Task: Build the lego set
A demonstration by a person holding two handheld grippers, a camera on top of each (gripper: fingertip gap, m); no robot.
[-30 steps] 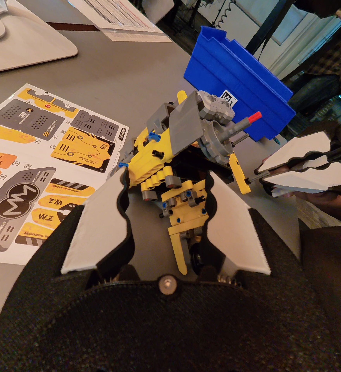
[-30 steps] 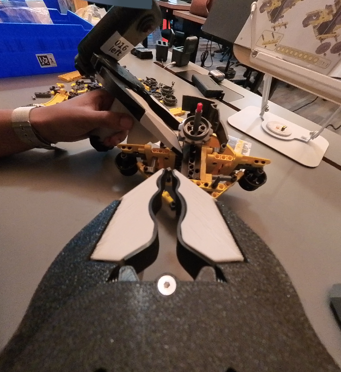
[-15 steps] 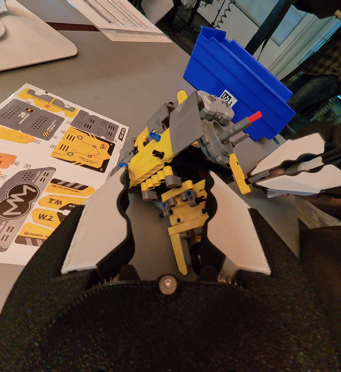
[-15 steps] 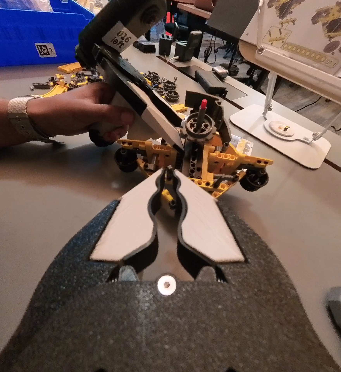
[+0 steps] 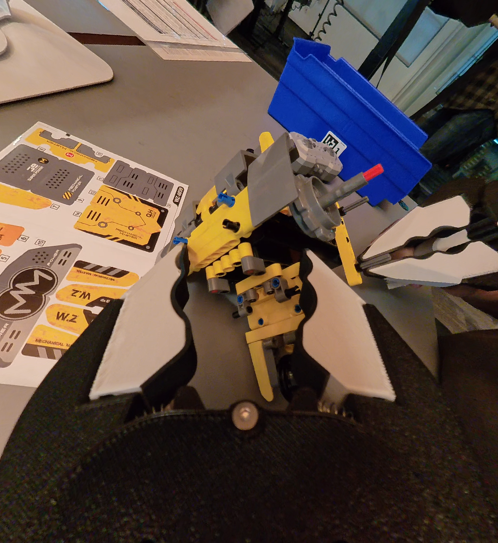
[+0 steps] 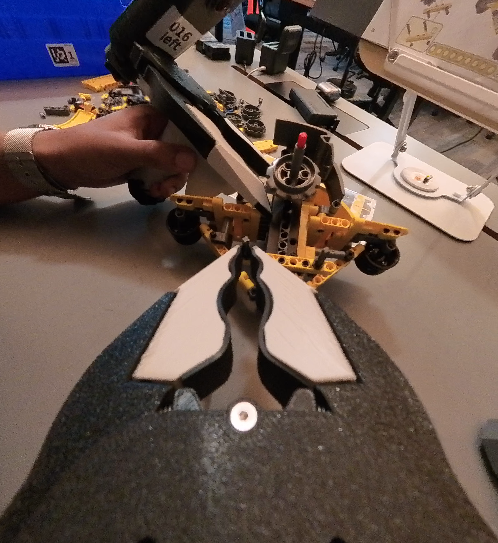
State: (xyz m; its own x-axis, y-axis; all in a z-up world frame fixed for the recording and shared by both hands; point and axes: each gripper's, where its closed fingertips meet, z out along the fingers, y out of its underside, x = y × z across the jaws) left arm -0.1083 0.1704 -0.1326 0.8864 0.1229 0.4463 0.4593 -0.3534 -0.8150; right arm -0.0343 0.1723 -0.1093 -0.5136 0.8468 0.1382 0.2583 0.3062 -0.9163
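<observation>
A yellow and grey brick vehicle model [image 5: 221, 232] stands on the grey table, with a grey hub [image 5: 315, 205] and a red-tipped axle [image 5: 372, 172]. My left gripper [image 5: 242, 258] is shut on the model, one finger on each side. In the right wrist view the model [image 6: 324, 220] is straight ahead, and one of the left gripper's fingers [image 6: 236, 179] presses on it beside the hub [image 6: 292, 176]. My right gripper [image 6: 245, 249] is shut on a small black pin [image 6: 245, 244] at its tips, close to the model's front yellow beam. The right gripper also shows in the left wrist view [image 5: 359, 266].
A sticker sheet [image 5: 65, 235] lies left of the model. A blue bin [image 5: 344, 117] stands behind it. A white stand base [image 6: 418, 188] is at the right. Loose parts [image 6: 109, 100] and black wheels [image 6: 247, 117] lie behind a person's hand [image 6: 109, 158].
My right gripper has moved in toward the model with the pin, now almost at the yellow beam. The left gripper and the model have stayed put.
</observation>
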